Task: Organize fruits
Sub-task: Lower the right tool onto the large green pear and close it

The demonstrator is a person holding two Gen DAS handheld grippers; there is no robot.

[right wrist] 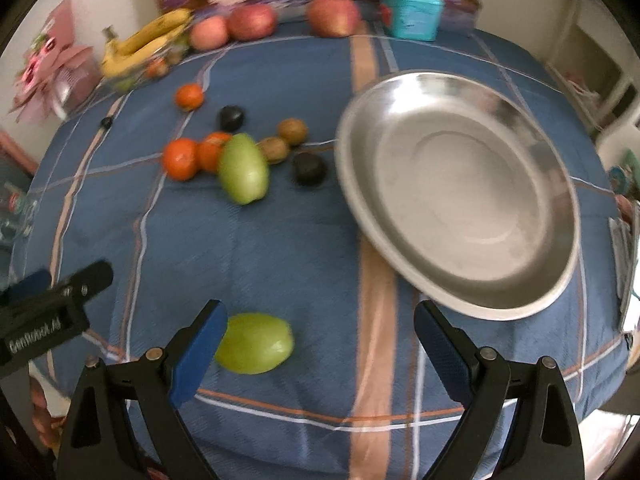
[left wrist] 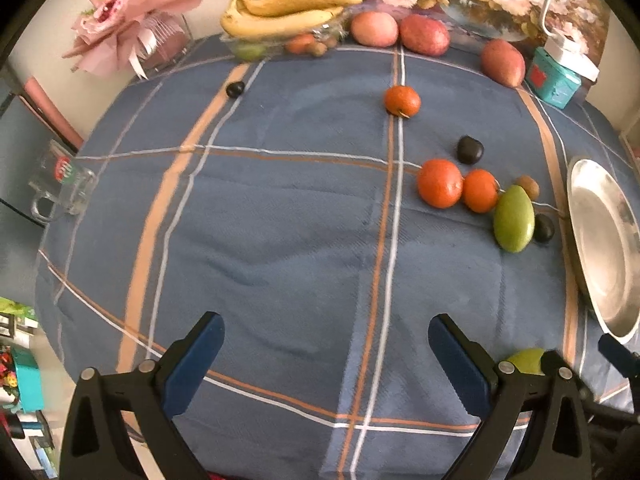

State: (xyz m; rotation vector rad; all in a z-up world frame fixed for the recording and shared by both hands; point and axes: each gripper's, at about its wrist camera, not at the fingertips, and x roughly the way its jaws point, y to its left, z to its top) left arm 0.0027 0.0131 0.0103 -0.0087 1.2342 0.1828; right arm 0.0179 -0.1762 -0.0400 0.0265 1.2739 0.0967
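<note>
Nothing sits in the round shiny steel plate [right wrist: 460,196] yet, so the sorting looks barely begun. Oranges [right wrist: 181,159], dark plums [right wrist: 309,169] and a green mango [right wrist: 243,168] lie scattered left of the plate. Both the left gripper [left wrist: 326,354] and right gripper [right wrist: 320,344] are spread wide, empty, another green mango [right wrist: 254,343] lying near the plate's front rim, just beside the right gripper's left finger.

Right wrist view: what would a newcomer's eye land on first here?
The big steel plate fills the right half of the blue plaid tablecloth, with nothing on it. Left of it sits a cluster of oranges, a green mango and dark fruits. A second green mango lies just ahead of the open right gripper.
</note>
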